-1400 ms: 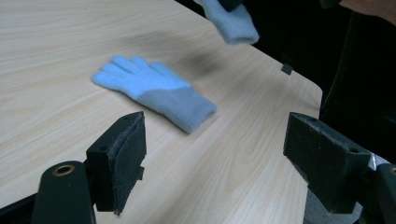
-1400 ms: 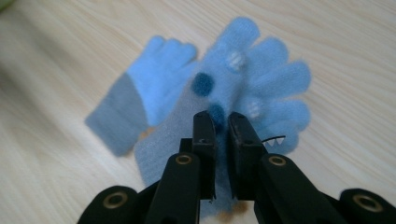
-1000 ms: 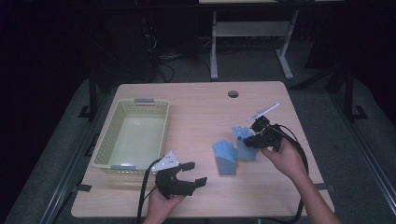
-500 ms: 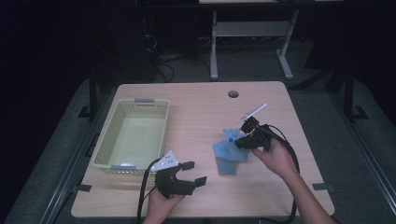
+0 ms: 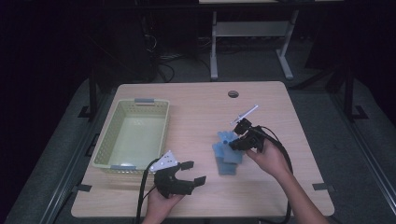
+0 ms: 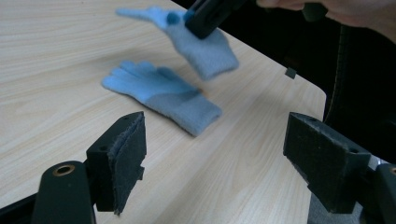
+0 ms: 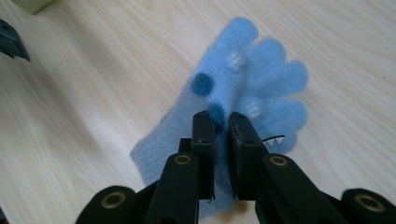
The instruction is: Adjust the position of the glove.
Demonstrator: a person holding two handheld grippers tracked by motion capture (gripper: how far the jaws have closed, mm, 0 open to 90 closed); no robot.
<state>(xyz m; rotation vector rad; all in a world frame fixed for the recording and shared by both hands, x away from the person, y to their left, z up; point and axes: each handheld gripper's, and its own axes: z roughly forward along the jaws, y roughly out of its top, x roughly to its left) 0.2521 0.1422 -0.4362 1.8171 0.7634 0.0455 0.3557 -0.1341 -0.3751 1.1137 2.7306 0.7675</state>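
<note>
Two light blue knit gloves are on the wooden table (image 5: 201,112), right of centre. One glove (image 5: 227,167) (image 6: 161,95) lies flat. The other glove (image 5: 226,138) (image 6: 205,46) (image 7: 243,88) hangs just above it, pinched by my right gripper (image 5: 236,142) (image 7: 222,121), whose jaws are shut on the fabric near the fingers. My left gripper (image 5: 195,171) (image 6: 215,135) rests near the table's front edge, left of the gloves. It is open, with nothing between its pads, and it faces the flat glove.
An empty pale green basket (image 5: 133,135) stands on the left half of the table. A round cable hole (image 5: 233,94) sits near the back edge. Black cables trail from both grippers off the front edge. A white desk frame (image 5: 215,46) stands on the floor beyond.
My right gripper has carried the held glove leftward and slightly down, closer over the flat glove. The left gripper has stayed still.
</note>
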